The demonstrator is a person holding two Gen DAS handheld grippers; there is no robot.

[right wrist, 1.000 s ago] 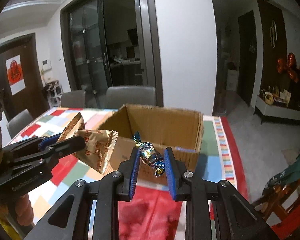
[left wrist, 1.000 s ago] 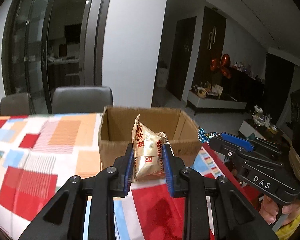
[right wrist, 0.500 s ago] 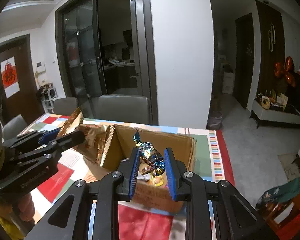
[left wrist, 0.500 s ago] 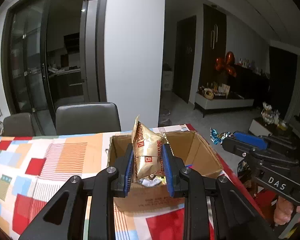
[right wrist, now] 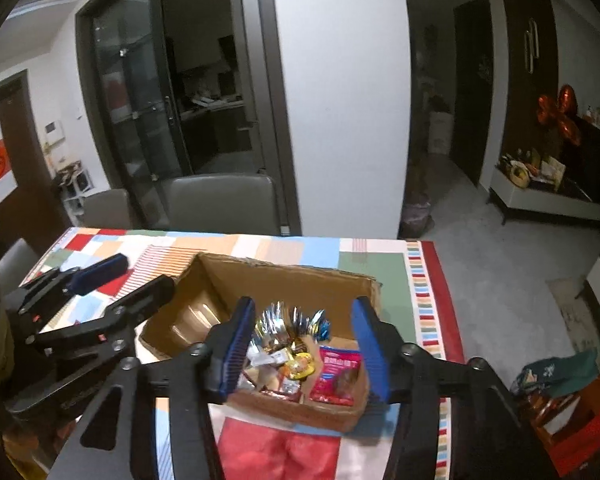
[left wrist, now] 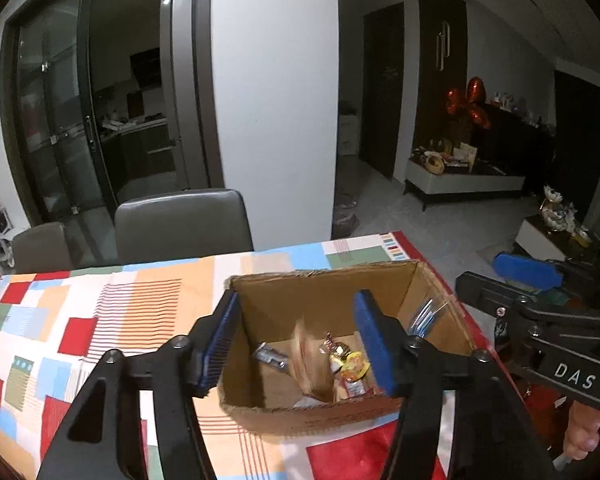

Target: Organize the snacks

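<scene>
- Your left gripper (left wrist: 296, 340) is spread wide and holds nothing; it hangs over the near left part of the cardboard box (left wrist: 324, 280).
- Your right gripper (right wrist: 302, 346) is just as wide and bare, over the box's near right end.
- Below and ahead of both, the snacks lie loose on the box floor: a gold biscuit packet (left wrist: 312, 364), blurred, and a red packet (right wrist: 338, 374).
- No snack shows on the tablecloth (left wrist: 100, 312), so which gripper is nearer to the next one cannot be told.

Grey chairs (left wrist: 182, 220) before white pillar (left wrist: 276, 100), dark glass doors (left wrist: 56, 120)
</scene>
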